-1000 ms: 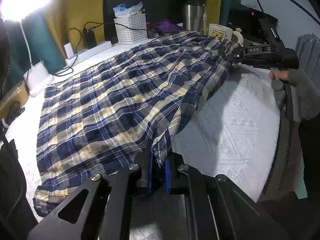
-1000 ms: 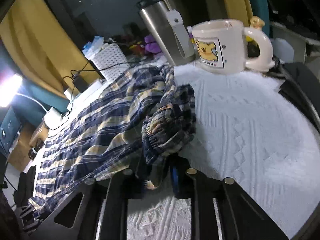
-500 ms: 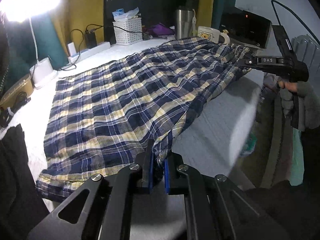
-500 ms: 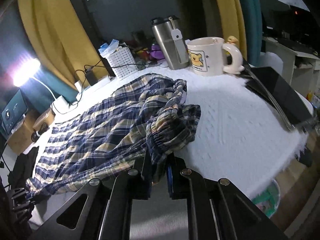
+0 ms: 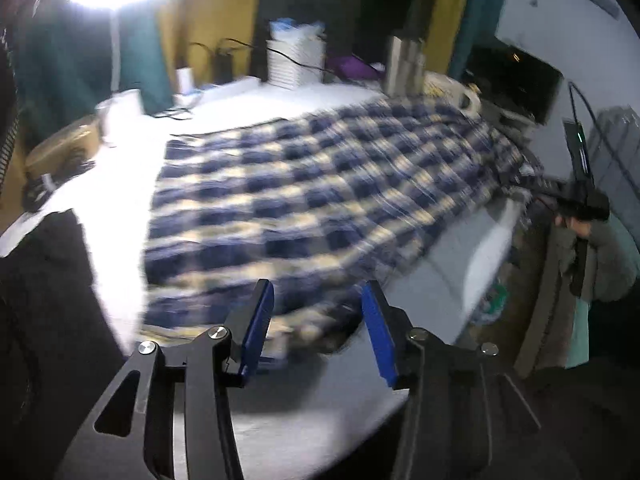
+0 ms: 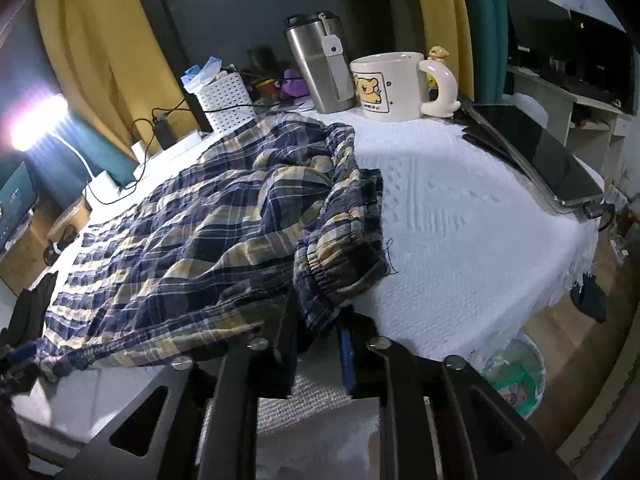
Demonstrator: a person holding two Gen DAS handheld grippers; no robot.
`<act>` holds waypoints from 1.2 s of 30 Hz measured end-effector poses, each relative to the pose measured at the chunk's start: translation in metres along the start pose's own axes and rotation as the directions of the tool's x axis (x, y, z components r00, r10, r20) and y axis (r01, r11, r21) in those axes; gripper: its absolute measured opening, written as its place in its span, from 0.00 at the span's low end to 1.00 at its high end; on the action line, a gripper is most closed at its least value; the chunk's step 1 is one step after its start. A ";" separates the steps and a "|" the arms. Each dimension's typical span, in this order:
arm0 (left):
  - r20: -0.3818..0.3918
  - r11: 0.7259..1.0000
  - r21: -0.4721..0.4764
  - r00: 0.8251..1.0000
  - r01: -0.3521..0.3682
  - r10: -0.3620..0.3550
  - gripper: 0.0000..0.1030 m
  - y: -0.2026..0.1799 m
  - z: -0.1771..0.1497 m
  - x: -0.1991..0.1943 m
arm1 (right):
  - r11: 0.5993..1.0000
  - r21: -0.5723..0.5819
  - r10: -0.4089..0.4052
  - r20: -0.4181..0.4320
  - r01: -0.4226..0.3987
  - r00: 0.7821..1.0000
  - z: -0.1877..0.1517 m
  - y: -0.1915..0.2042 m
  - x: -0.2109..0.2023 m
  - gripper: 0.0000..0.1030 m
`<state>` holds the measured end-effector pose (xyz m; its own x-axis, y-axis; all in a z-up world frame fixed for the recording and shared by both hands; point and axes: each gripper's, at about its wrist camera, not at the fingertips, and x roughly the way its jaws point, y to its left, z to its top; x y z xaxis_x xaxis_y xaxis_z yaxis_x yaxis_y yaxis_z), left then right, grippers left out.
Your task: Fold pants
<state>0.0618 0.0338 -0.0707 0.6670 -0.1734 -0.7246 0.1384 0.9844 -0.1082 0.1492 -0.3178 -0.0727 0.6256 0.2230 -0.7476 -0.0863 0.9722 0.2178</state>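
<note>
1. Both grippers have just been opening; the left gripper was clamped on the plaid pants and now stands apart, the hem lying loose between its blue pads
2. Right gripper is partly parted, the waistband drooping between its jaws; whether it is still pinched is unclear
3. Pants lie spread on the white tablecloth, near the bear mug

Mug, steel tumbler (beside it)

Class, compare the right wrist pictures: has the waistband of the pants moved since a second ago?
Yes. The waistband has been pulled away from the mug, toward the near edge of the table. The right tongs have just been opening, cloth between them.
</note>
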 end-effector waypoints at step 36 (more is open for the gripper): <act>-0.089 0.981 -0.091 0.983 -0.171 0.163 0.06 0.122 0.052 0.072 | 0.999 0.045 -0.012 0.071 0.008 0.997 0.008 -0.004 0.011 0.65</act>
<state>0.1646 0.1396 -0.1011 0.6126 -0.0072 -0.7904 -0.0454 0.9980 -0.0443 0.1625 -0.3193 -0.0772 0.6799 0.2061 -0.7038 -0.0457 0.9697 0.2398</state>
